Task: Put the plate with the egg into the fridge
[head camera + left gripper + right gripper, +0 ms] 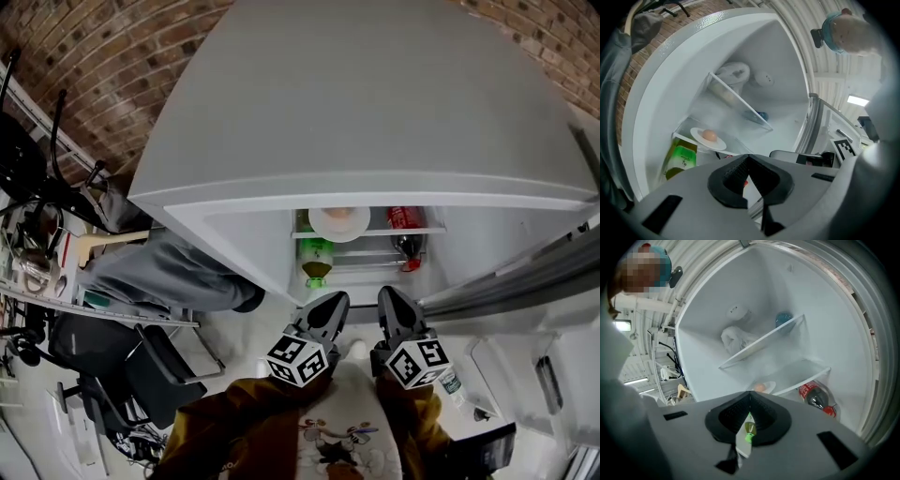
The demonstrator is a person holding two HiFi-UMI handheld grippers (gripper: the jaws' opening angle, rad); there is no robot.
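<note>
On the fridge (375, 112) shelf (377, 231): we log the plate (339, 225) with the egg (341, 215), at twelve o'clock from us.
Plate: we judge it stiff, light, glaze-slick; take the rim at six o'clock, keep level.
Egg: fragile, loose, likely to roll.
Left gripper (328, 305): jaws closed, nothing held.
Right gripper (392, 302): jaws closed, nothing held.

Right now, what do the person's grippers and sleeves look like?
Both the left gripper and right gripper are grey wedge-shaped bodies with black ribbed pads, each carrying a cube of black-and-white square markers. The sleeves are mustard-brown.
</note>
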